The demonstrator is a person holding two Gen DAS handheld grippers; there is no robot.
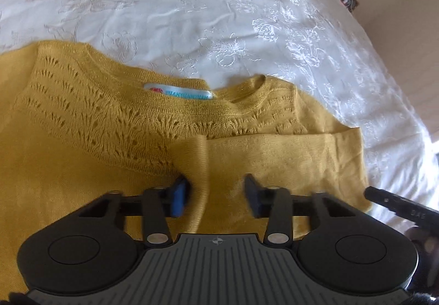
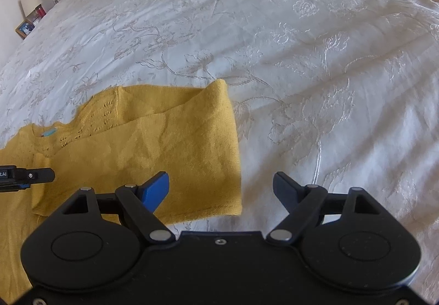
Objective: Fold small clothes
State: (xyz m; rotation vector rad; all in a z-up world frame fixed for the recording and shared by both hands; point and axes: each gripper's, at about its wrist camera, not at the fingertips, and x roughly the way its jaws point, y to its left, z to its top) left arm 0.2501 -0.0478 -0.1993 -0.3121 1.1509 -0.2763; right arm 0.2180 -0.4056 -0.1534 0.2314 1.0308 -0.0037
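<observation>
The left wrist camera rides on the left gripper (image 1: pixel 216 192) and looks steeply down from close above the mustard sweater (image 1: pixel 109 140), its neck label (image 1: pixel 181 91) ahead. The right wrist camera sits on the right gripper (image 2: pixel 221 189), tilted down too, over the sweater's folded edge and the white bedspread (image 2: pixel 329 58). Both views share the sweater, the bedspread and a bedside lamp (image 2: pixel 29 2), and each catches the other gripper at its edge.
</observation>
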